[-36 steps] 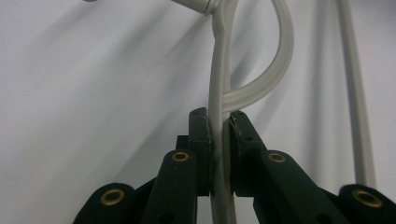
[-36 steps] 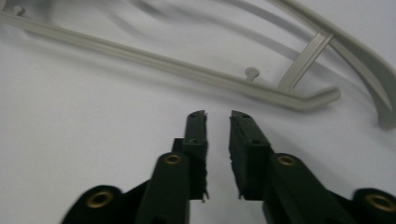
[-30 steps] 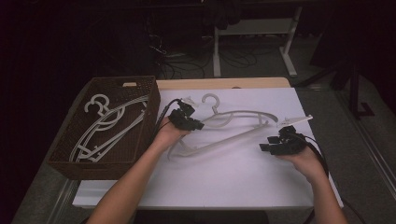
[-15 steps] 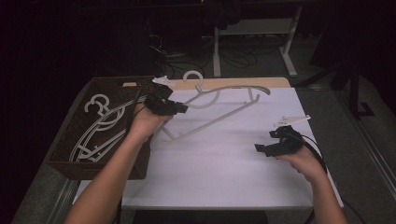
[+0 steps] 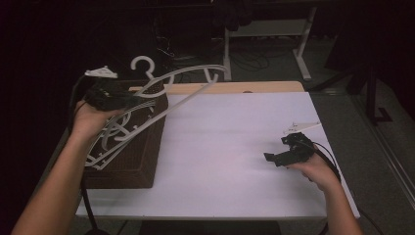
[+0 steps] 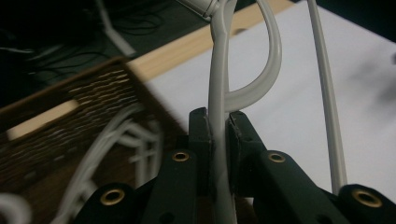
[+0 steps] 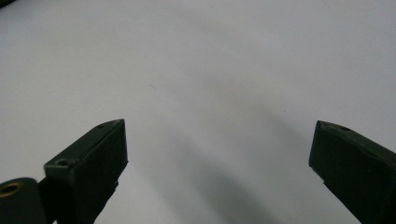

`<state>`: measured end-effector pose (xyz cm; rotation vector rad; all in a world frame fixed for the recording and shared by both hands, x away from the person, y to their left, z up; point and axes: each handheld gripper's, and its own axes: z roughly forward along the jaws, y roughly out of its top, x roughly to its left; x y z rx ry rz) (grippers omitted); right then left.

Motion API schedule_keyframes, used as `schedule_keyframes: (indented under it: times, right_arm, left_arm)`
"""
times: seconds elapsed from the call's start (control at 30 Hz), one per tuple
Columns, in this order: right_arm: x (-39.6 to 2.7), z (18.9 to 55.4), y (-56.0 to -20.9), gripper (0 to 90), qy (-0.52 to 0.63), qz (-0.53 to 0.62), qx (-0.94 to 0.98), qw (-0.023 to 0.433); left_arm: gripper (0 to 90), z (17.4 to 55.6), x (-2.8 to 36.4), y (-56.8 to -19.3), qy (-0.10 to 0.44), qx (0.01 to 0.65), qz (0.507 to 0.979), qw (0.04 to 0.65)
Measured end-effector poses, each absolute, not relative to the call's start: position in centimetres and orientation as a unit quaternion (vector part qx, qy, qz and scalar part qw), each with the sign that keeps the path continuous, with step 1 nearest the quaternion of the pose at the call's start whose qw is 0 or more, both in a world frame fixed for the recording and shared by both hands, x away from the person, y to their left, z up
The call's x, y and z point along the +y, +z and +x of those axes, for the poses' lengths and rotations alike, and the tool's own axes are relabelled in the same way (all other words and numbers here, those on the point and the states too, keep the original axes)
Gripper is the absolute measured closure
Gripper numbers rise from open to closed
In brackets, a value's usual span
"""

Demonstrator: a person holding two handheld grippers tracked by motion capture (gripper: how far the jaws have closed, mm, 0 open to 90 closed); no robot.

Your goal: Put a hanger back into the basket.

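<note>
High view: left hand-held gripper clamps white hanger above basket; right hand-held gripper wide, empty.

I can read no text, label, brand, number or sign from here in any of my views.
</note>
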<state>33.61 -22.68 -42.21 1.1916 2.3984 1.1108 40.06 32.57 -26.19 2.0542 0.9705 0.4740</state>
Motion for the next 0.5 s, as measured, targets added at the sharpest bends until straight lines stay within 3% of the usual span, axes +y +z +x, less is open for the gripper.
schedule_keyframes:
  times: [0.5]
  right_arm:
    - [-23.0,33.5,-42.5,4.1,0.375,0.418,0.818,0.125]
  left_arm:
    - [81.4,39.2,43.9,-28.6,0.228,0.450,0.780,0.369]
